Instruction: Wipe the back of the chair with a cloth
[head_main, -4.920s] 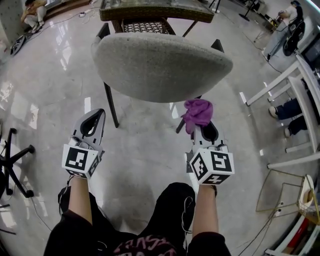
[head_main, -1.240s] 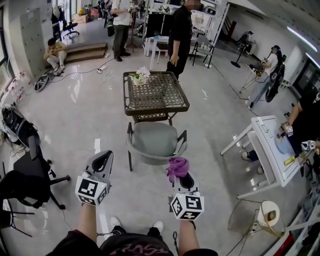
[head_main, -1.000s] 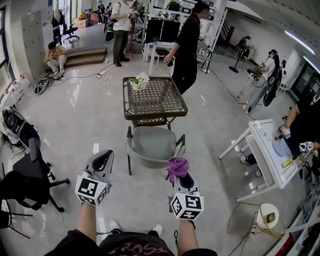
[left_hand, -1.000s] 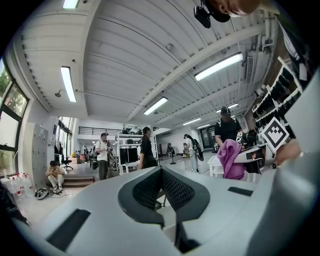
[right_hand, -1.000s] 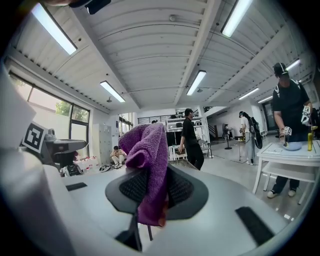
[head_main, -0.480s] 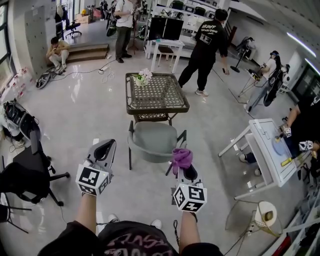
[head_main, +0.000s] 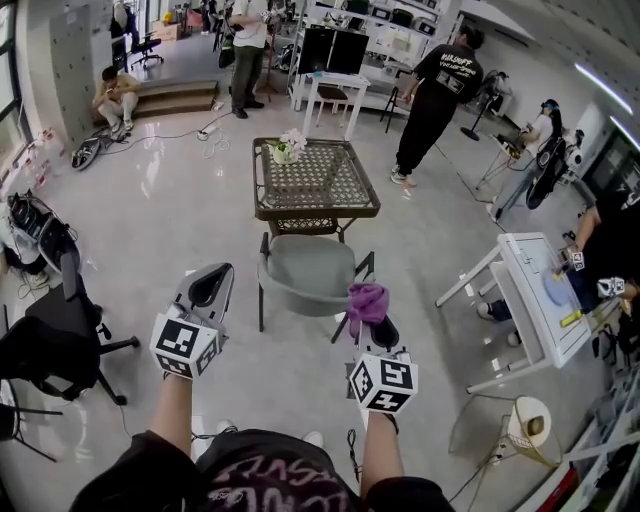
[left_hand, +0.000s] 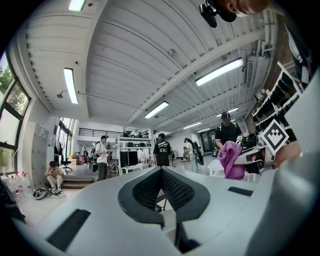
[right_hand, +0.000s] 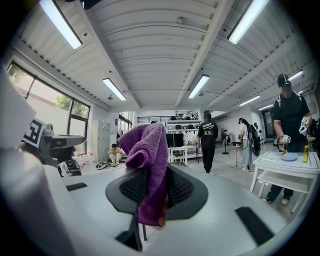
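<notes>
In the head view a grey padded chair (head_main: 308, 272) on dark legs stands on the shiny floor ahead of me, its back toward me. Both grippers hover short of it without touching. My right gripper (head_main: 377, 324) is shut on a purple cloth (head_main: 367, 300), which bunches up over its tips near the chair's right side. The right gripper view shows the cloth (right_hand: 148, 150) pinched between the dark pads of that gripper (right_hand: 152, 186) and draped over them. My left gripper (head_main: 210, 287) hangs left of the chair. Its jaws (left_hand: 161, 173) are pressed together with nothing in them.
A wicker table (head_main: 315, 180) with flowers stands just behind the chair. A white table (head_main: 532, 290) is at the right and a black office chair (head_main: 62, 340) at the left. A person in black (head_main: 440, 85) walks at the back; another person (head_main: 112, 95) sits on steps.
Earlier I was close over the chair; now I stand well back from it. Over the last second both grippers rose slightly and the person in black walked right. The cloth stays gripped.
</notes>
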